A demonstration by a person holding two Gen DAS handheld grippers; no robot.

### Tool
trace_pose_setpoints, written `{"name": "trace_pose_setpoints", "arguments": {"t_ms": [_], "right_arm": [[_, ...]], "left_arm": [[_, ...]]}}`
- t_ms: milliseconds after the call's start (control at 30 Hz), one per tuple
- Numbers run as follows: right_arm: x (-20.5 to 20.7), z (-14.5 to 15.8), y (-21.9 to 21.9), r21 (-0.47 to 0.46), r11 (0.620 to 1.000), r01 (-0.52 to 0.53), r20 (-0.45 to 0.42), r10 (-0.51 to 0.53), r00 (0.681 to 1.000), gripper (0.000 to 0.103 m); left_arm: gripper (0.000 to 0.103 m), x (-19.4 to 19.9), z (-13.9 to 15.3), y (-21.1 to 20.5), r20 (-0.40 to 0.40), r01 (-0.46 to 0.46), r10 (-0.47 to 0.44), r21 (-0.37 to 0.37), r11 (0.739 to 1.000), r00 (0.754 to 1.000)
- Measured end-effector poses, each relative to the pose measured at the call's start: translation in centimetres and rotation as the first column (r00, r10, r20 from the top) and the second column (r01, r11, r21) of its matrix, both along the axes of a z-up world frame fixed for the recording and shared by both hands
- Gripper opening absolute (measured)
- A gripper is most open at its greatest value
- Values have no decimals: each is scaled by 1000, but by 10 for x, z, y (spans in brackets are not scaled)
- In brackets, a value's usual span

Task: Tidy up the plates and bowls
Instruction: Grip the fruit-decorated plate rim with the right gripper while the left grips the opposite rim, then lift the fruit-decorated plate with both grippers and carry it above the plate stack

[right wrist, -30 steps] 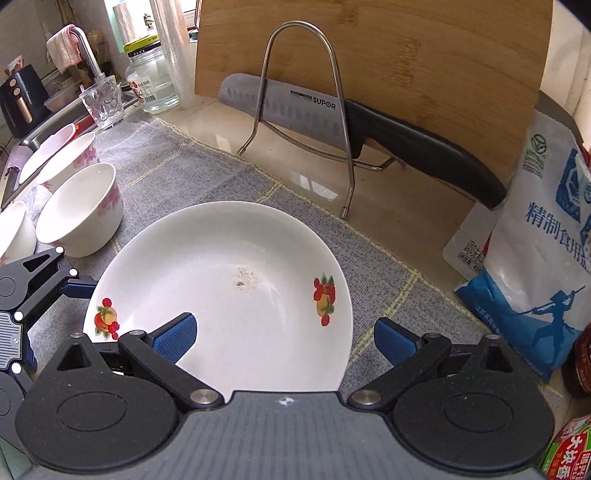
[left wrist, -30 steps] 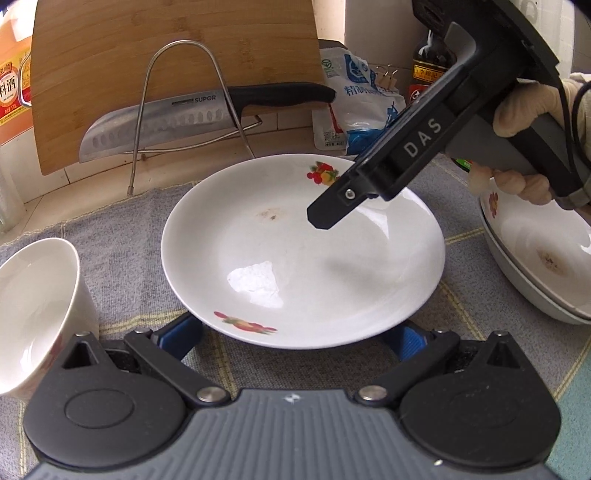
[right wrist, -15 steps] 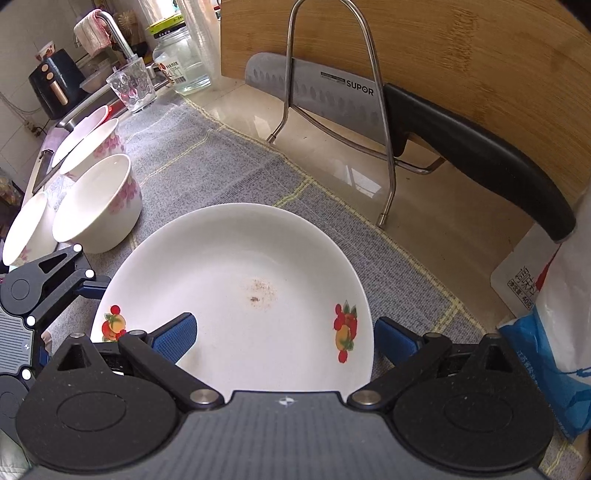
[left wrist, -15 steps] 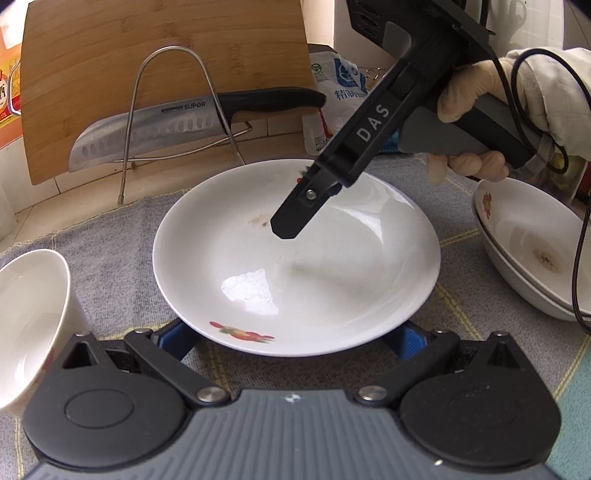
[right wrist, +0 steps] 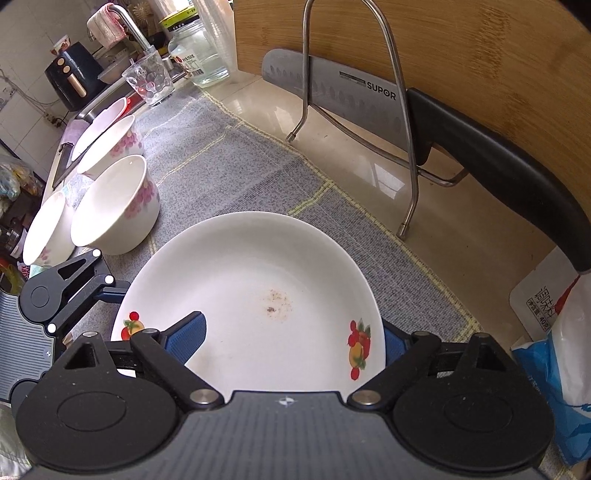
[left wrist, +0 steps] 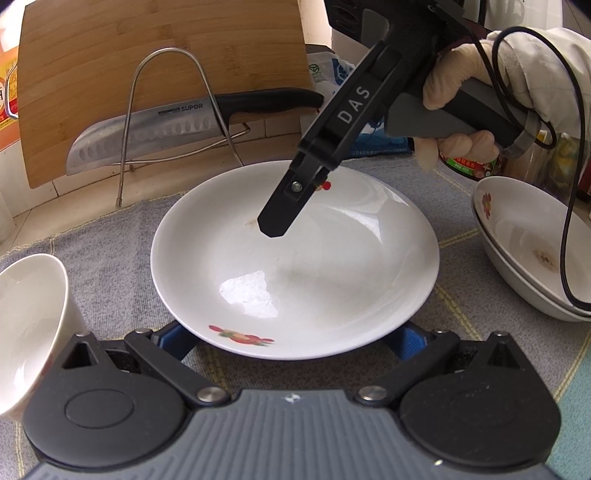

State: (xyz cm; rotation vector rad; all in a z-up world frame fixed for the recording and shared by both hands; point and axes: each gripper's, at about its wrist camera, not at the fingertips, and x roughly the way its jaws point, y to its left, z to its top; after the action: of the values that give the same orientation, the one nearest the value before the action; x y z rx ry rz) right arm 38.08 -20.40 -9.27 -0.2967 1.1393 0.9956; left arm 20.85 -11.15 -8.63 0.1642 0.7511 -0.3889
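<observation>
A white plate with fruit decals lies on the grey mat. My left gripper stands open at its near rim, with the blue fingers tucked low on either side. A gloved hand holds my right gripper steeply down over the plate's far side. In the right wrist view, the right gripper has its jaws closing: one pad is over the inside of the plate, the other outside its rim, neither touching. Stacked shallow bowls sit to the right. Several white flowered bowls stand to the left.
A wire rack holds a large knife in front of an upright wooden cutting board. A salt bag lies at the right. A glass, a jar and a faucet stand far left.
The right gripper has swung left over the plate and tipped steeper. Its jaws have narrowed, one pad now over the plate's inside. The left gripper has stayed put.
</observation>
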Motion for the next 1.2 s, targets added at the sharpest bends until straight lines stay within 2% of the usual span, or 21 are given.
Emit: {"name": "trace_pose_setpoints", "arguments": {"t_ms": [733, 1033, 1200], "right_arm": [[4, -1, 0, 13, 1000, -14, -17, 14, 1000, 99], [-7, 4, -5, 14, 1000, 8, -28, -7, 1000, 99], [-20, 11, -8, 15, 1000, 18, -15, -18, 1000, 99]], "left_arm": [[103, 0, 1, -2, 1, -16, 16, 19, 1000, 1000], [102, -7, 7, -3, 8, 26, -27, 73, 997, 1000], [102, -15, 17, -1, -5, 50, -50, 60, 997, 999]]}}
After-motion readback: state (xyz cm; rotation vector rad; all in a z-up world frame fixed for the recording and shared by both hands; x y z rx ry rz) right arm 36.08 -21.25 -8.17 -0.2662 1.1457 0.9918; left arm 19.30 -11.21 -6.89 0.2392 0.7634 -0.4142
